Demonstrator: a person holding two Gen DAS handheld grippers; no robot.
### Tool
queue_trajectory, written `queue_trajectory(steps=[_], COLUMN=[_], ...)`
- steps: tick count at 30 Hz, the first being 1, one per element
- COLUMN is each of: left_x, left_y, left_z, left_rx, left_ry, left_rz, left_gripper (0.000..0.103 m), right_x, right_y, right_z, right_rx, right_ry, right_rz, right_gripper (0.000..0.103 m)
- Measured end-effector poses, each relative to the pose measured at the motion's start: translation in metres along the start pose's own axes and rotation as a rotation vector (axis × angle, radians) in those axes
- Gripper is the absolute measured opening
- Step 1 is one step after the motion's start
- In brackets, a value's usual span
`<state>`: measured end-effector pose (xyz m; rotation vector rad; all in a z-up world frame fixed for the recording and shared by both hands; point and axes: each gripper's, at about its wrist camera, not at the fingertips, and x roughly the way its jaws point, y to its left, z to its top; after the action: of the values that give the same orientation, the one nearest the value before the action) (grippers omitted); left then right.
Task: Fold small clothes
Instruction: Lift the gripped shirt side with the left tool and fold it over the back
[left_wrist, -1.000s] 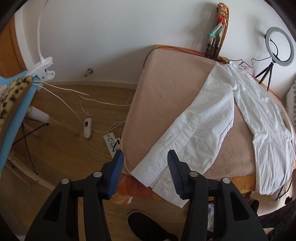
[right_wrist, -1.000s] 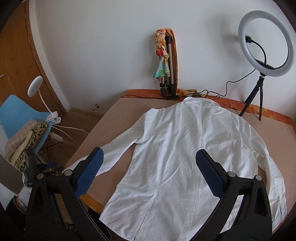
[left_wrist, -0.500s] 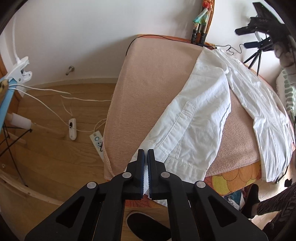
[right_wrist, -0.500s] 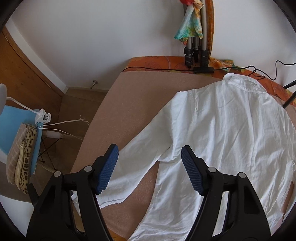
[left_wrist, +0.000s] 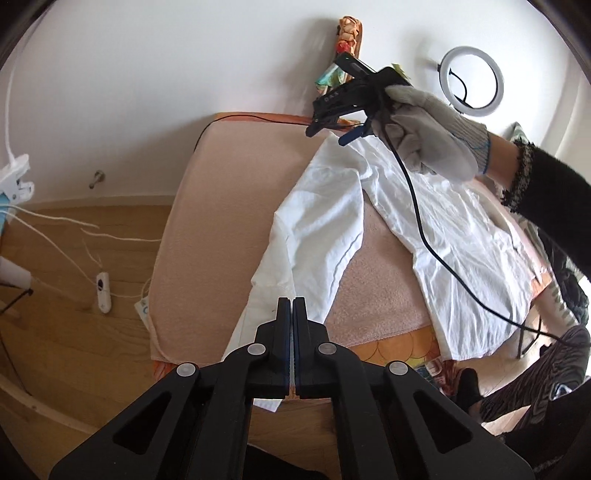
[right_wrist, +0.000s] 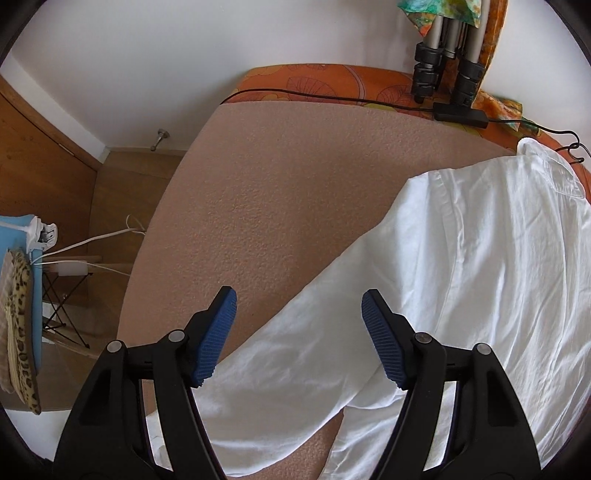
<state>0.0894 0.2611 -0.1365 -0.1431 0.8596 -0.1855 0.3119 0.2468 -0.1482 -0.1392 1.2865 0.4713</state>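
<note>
A white long-sleeved shirt (left_wrist: 454, 236) lies spread on a pink towel over the table (left_wrist: 221, 206). My left gripper (left_wrist: 293, 308) is shut on the cuff end of its sleeve (left_wrist: 317, 236) at the table's near edge and holds it raised. My right gripper (right_wrist: 299, 314) is open just above the upper sleeve (right_wrist: 314, 350) near the shoulder, one finger on each side. In the left wrist view it shows held by a gloved hand (left_wrist: 424, 129) over the shirt's shoulder. The shirt body (right_wrist: 498, 258) fills the right side of the right wrist view.
A tripod with a colourful scarf (right_wrist: 447, 55) and a black cable (right_wrist: 332, 98) stand at the table's far edge. A ring light (left_wrist: 472, 81) is at the far right. Wooden floor with white cables (left_wrist: 74, 236) lies to the left, beside a blue chair (right_wrist: 22, 295).
My left gripper, shut on the cuff, has lifted the sleeve end and the sleeve has bunched. My right gripper has moved down and forward over the upper sleeve, still open.
</note>
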Motion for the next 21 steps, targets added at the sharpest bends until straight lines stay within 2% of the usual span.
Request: queue_trajectory(steps=[4,6,9,10,12,13,14,17,19,21], left_x=[0.003,0.005,0.005,0.006,0.006,0.005,0.003,-0.004,-0.01,-0.013], left_y=[0.008,0.002,-0.011,-0.014,-0.019,-0.021,-0.022,-0.025,-0.03,-0.029], left_z=[-0.007,-0.01,-0.013,-0.014,-0.017,-0.018,-0.019,-0.019,-0.016,-0.009], left_rx=[-0.067,-0.055,-0.01,0.003,0.024,0.039,0.042,0.039,0.09,0.135], left_ry=[0.02,0.035,0.044,0.05,0.053,0.053,0.048,0.029,-0.01,-0.024], left_rz=[-0.074,-0.096,-0.105,-0.104,-0.085,-0.071,-0.063,-0.072,-0.006,0.01], left_gripper=[0.0,0.0,0.0,0.0,0.0,0.0,0.0,0.0,0.0,0.001], right_x=[0.024,0.034,0.042,0.041,0.038,0.035,0.032,0.015,0.002,-0.006], right_y=[0.011,0.012,0.01,0.011,0.01,0.008,0.003,-0.006,-0.01,-0.015], right_z=[0.004,0.004,0.004,0.004,0.003,0.003,0.002,0.0,-0.001,-0.004], right_rx=[-0.018,-0.024,-0.039,-0.05,-0.059,-0.056,-0.04,-0.022,-0.018,-0.015], right_ry=[0.048,0.068,0.069,0.072,0.068,0.069,0.078,0.052,0.038,0.021], right_rz=[-0.046,-0.072,-0.118,-0.129,-0.159,-0.161,-0.138,-0.112,-0.091,-0.082], right_gripper=[0.073,0.071,0.062,0.056,0.036,0.015,0.008,0.004,0.003,0.002])
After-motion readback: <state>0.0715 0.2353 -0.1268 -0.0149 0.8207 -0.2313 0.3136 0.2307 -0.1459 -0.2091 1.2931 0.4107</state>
